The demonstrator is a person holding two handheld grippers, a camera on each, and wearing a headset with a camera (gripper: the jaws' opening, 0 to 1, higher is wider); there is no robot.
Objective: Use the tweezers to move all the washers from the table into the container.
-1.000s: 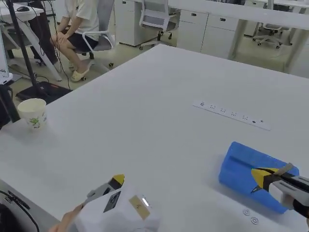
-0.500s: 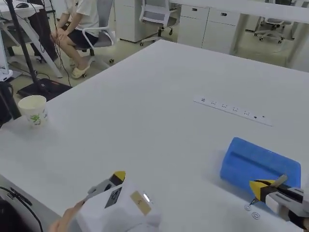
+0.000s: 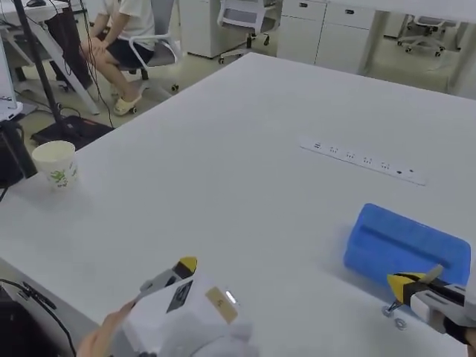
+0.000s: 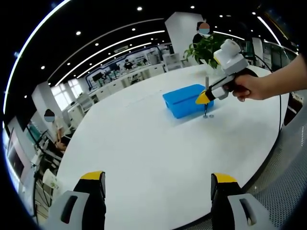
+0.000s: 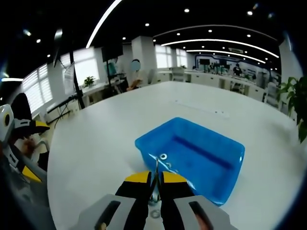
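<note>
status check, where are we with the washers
Left claw open, empty. Right claw shut on thin metal tweezers, tips down at small metal washers beside blue plastic container. Path clear.

Right gripper [image 5: 155, 180] fingers [image 5: 138, 178] clamped on tweezers [image 5: 156, 166], tips against blue container [image 5: 206, 160] near wall; washer [image 5: 163, 156] inside.

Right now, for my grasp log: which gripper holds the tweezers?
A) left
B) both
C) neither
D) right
D: the right gripper has its jaws shut on the tweezers, tips down by the blue container; the left gripper stands open, empty.
</note>
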